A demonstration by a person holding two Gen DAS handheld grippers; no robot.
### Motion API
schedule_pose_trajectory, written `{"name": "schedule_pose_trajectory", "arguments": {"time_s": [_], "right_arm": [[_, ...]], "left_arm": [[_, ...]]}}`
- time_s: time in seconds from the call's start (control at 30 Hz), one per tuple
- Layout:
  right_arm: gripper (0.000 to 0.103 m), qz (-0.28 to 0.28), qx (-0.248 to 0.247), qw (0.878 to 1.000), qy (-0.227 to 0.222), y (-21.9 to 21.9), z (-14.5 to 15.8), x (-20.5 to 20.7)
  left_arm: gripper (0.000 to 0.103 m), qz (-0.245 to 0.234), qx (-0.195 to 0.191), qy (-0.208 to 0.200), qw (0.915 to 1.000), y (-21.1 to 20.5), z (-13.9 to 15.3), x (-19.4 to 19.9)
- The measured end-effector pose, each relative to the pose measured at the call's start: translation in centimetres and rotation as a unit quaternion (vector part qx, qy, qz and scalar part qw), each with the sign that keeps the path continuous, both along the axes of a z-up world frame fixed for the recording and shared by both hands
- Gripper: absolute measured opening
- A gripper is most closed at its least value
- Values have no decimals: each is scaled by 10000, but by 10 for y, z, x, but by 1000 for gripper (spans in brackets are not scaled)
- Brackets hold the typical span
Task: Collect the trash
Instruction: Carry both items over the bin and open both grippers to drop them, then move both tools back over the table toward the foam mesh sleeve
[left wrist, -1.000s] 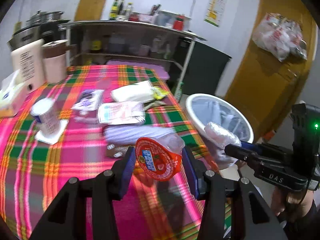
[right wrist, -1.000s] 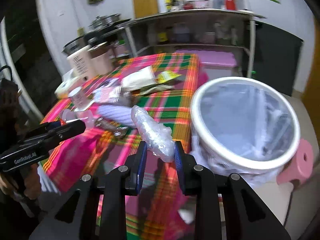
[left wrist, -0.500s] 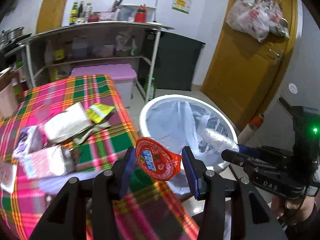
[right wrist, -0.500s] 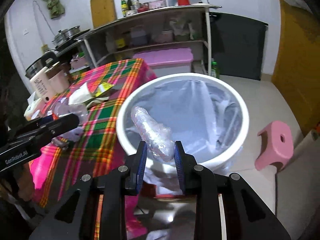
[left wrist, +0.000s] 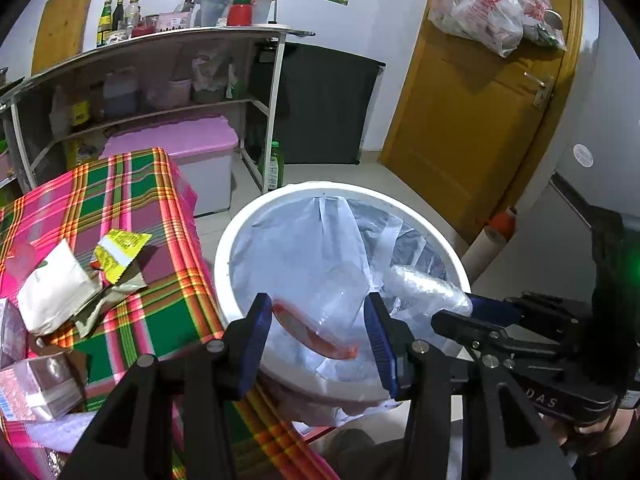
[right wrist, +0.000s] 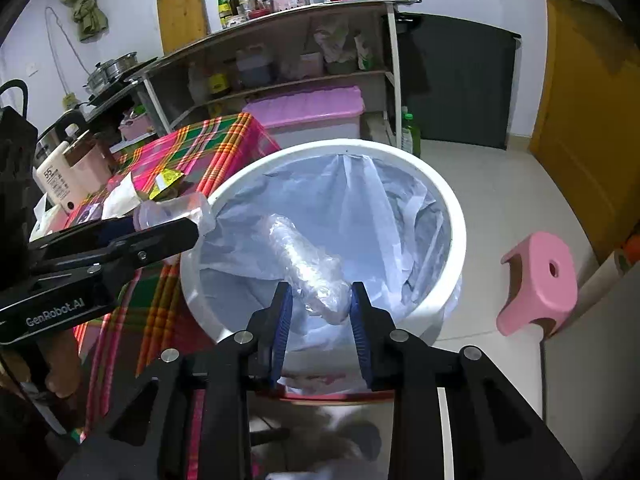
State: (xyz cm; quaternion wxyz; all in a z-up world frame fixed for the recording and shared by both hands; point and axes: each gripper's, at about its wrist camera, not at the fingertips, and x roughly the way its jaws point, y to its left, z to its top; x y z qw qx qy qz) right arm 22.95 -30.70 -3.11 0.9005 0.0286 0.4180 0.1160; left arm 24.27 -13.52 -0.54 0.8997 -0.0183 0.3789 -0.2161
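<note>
White plastic rings the bin (right wrist: 448, 204), lined with a clear bag (right wrist: 360, 200), and it fills the middle of both your wrist views, standing on the tiled floor (right wrist: 492, 184) just beside the table (left wrist: 120, 184) with its pink and green plaid cloth. Behind it you have a steel shelf (right wrist: 304, 36) loaded with bottles and tubs, a pink-lidded box (right wrist: 308, 108) under it, a yellow door (left wrist: 472, 112) with bags hung on it, and a pink stool (right wrist: 540, 280) on the floor to the right of the bin. On the table lie a white pouch (left wrist: 52, 288), a yellow wrapper (left wrist: 120, 248) just beside it and a small carton (left wrist: 44, 384) nearer you. Your left gripper (left wrist: 318, 336) hangs over the near rim of the bin with its jaws opening; the cup (left wrist: 320, 316) with the red lid, blurred, sits tilted between them, its lid edge near the left pad, and you cannot tell from this view whether the pads still press on it. Your right gripper (right wrist: 320, 316) is over the bin mouth too, its jaws opening around the near end of the crumpled wrap (right wrist: 308, 268), a clear plastic roll that slants away above the bag; a thin gap shows on each side of it, so the pads look free of it. In the right view your left gripper's tip reaches the bin's left rim with the clear cup at its end.
</note>
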Motion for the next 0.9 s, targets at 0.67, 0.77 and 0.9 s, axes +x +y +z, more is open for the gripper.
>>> {"name": "schedule_pose_trajectory", "arguments": {"time_s": [0.67,0.77,0.9], "right_arm": [[44,66,274,9993,-261,7,10,-27],[45,181,353,9986,-356,15,15,-38],[46,368,382,9976,-441,29,20,-50]], "left_arm": [[55,346,-346,-16,9988,30,9,-27],[55,498,-378,-105,9980,41,13,-41],[55,718,-405,-161,9965,57,13,-57]]}}
